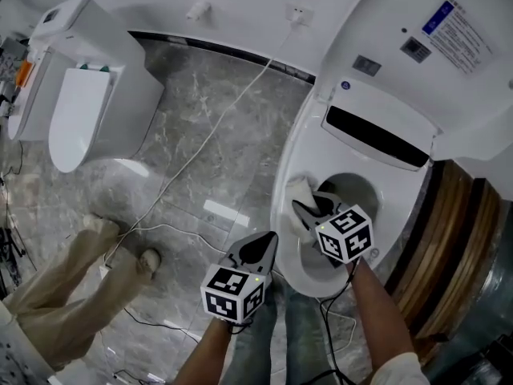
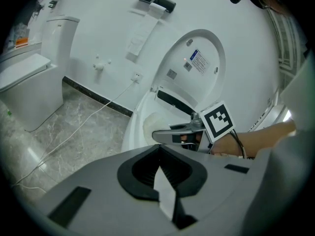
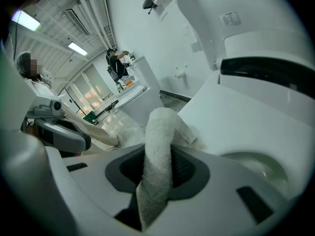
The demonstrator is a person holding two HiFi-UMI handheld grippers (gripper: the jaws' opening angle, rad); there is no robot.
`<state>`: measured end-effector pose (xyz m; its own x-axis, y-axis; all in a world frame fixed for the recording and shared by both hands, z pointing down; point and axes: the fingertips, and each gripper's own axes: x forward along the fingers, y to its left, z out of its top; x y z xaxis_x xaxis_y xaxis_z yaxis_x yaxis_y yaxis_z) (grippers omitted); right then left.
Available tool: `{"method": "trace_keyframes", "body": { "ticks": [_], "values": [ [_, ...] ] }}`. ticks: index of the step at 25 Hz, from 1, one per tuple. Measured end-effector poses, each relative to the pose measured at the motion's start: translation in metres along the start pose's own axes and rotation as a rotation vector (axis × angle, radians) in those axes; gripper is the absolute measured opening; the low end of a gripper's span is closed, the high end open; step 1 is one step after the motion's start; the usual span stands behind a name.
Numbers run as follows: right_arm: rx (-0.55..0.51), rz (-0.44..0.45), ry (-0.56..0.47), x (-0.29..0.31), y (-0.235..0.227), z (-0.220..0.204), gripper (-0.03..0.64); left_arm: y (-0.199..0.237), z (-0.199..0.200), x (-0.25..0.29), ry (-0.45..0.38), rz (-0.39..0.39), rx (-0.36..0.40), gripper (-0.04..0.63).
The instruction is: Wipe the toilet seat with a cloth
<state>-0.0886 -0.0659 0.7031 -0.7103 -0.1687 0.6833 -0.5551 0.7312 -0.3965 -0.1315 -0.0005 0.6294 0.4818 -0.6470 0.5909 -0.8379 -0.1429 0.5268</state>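
The right gripper (image 3: 156, 186) is clenched on the cloth (image 3: 160, 132), a white terry piece that stands up between the jaws and bends over at its top. Its free end seems to rest on the left side of the toilet seat (image 1: 308, 143), beside the bowl opening. The cloth looks soft, light and floppy, so I judge a bunched fold held deep in the jaws is best, because the smooth seat may drag it out. The left gripper (image 1: 269, 239) is closed and empty, near the front rim

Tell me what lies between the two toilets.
Grey marble floor, crossed by a white cable trailing from the wall socket. The head view shows it best.
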Motion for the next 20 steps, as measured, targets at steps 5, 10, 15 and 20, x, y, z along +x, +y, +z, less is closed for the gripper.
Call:
{"method": "trace_keyframes", "body": {
  "ticks": [5,10,15,20],
  "values": [
    [0.006,0.018,-0.017,0.001,-0.014,0.014,0.101,-0.003,0.009,0.012,0.002,0.012,-0.001,0.011],
    [-0.007,-0.01,-0.05,0.001,-0.038,0.036,0.101,-0.002,0.018,0.026,-0.002,0.024,-0.013,0.011],
    [0.017,-0.015,-0.078,0.003,-0.056,0.055,0.101,-0.009,0.024,0.035,0.0,0.018,-0.001,0.011],
    [0.018,-0.014,-0.072,0.005,-0.069,0.073,0.101,-0.015,0.021,0.038,0.015,0.027,0.013,0.011]
  ]
}}
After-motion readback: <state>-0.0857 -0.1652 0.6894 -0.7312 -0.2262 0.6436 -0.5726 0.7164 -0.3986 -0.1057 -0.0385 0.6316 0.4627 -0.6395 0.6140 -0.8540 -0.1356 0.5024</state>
